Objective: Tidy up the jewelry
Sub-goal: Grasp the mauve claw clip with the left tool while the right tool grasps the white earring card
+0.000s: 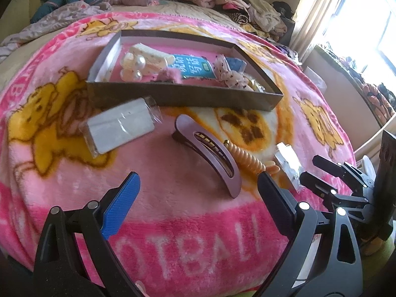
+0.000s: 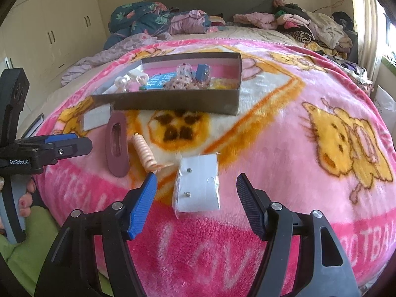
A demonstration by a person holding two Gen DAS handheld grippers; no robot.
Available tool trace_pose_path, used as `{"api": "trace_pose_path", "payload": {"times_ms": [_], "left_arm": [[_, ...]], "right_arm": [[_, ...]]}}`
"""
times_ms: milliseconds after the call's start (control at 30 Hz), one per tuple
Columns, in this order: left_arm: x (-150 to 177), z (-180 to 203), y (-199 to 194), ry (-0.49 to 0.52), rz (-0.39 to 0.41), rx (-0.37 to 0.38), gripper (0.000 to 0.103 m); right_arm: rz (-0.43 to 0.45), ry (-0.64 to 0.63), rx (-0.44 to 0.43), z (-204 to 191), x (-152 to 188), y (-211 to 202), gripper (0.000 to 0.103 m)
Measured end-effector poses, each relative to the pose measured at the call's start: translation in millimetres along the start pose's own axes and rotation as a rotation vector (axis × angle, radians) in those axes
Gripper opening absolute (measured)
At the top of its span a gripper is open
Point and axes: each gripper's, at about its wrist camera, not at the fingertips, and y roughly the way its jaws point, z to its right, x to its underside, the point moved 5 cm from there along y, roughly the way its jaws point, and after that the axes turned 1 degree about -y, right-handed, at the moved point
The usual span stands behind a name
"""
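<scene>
Currently: loose pieces on the bed, box part-filled, both grippers poised to pick.

Item one, earring card in a clear sleeve, lies flat on the pink blanket, framed between the tips of the right gripper, whose jaws stand open and empty. Item two, mauve clip, lies ahead of the left gripper, jaws likewise open, nothing held. Item three, coiled tie, touches the clip's right side. Item four, wrapped white packet, rests just before the box, which already holds pearls, a scrunchie and a blue card. Step judged: collecting strays. Next move calls for lowering the right jaws over the thin card and closing on its edges, then carrying it into the box.
</scene>
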Motion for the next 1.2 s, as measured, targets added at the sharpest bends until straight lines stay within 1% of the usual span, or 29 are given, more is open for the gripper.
{"api": "trace_pose_path", "payload": {"times_ms": [233, 500, 567, 633, 700, 733, 800, 867, 933, 1000, 1100, 1133, 1167, 1200], "left_arm": [[1, 3, 18, -0.024, -0.030, 0.027, 0.087], [-2, 1, 36, -0.070, -0.056, 0.017, 0.087], [-4, -1, 39, -0.090, -0.059, 0.012, 0.083], [-6, 0, 40, -0.099, -0.053, 0.009, 0.073], [-9, -1, 40, -0.116, -0.052, 0.012, 0.066], [-9, -1, 40, -0.122, -0.052, 0.018, 0.058], [-11, 1, 41, -0.137, -0.054, 0.028, 0.051], [-12, 2, 43, -0.145, -0.057, 0.031, 0.050], [-13, 3, 45, -0.151, -0.058, 0.038, 0.045], [-15, 6, 48, -0.161, -0.062, 0.046, 0.044], [-16, 10, 51, -0.156, -0.061, 0.047, 0.027], [-16, 10, 52, -0.162, -0.060, 0.054, 0.023], [-15, 10, 53, -0.163, -0.063, 0.065, 0.021], [-16, 11, 53, -0.160, -0.064, 0.069, 0.015]], "right_arm": [[-0.017, 0.008, -0.008, 3, 8, 11, 0.065], [-0.018, 0.011, -0.005, 8, 8, 23, 0.065], [-0.016, 0.012, -0.010, 9, 8, 25, 0.065], [-0.016, 0.008, -0.009, 10, 8, 27, 0.064], [-0.014, 0.004, -0.011, 9, 9, 28, 0.064], [-0.012, 0.002, -0.012, 9, 9, 29, 0.062], [-0.013, -0.006, -0.007, 9, 10, 32, 0.058], [-0.009, -0.009, -0.002, 8, 10, 33, 0.054], [-0.005, -0.019, 0.006, 9, 11, 34, 0.047], [-0.003, -0.027, 0.015, 10, 11, 34, 0.043], [0.004, -0.031, 0.019, 12, 11, 34, 0.041], [0.008, -0.032, 0.021, 13, 10, 33, 0.040], [0.010, -0.031, 0.022, 13, 10, 33, 0.039], [0.010, -0.030, 0.022, 13, 9, 33, 0.038]]}}
